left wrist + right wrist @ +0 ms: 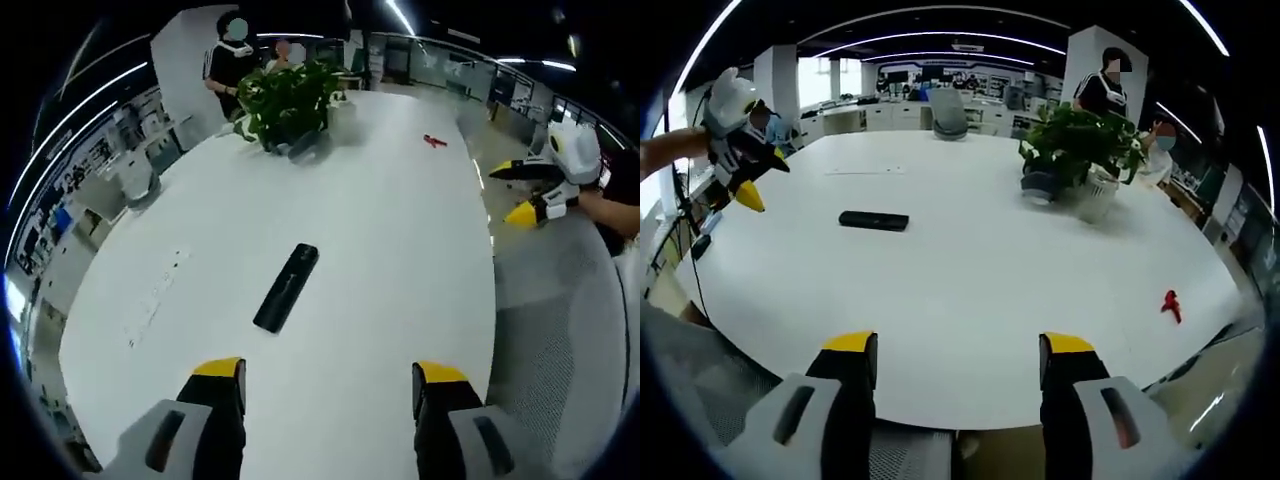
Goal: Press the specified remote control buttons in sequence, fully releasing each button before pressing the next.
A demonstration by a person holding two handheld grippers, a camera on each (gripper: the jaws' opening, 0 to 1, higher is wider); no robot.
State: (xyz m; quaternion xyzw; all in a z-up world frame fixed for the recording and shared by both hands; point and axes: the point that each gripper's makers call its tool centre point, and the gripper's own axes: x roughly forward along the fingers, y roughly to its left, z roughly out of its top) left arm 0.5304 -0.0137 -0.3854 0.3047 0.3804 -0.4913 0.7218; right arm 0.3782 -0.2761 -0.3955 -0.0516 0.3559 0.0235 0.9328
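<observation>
A black remote control (287, 287) lies flat on the white oval table (380, 260), a short way ahead of my left gripper (330, 372). That gripper's yellow-tipped jaws stand wide apart and hold nothing. My right gripper (510, 192) hovers at the table's right edge, held by a hand, jaws apart. In the right gripper view the remote (873, 220) lies far off to the left on the table (970, 270), well beyond my right gripper (960, 345), which is open and empty. The left gripper (762, 180) hangs over the table's left edge, near the remote.
A leafy potted plant (290, 100) (1080, 140) stands at one end of the table. A small red object (434, 141) (1171, 303) lies near the edge. A paper strip (155, 295) lies beside the remote. Two people stand behind the plant. A grey chair (948, 115) sits at the table's far side.
</observation>
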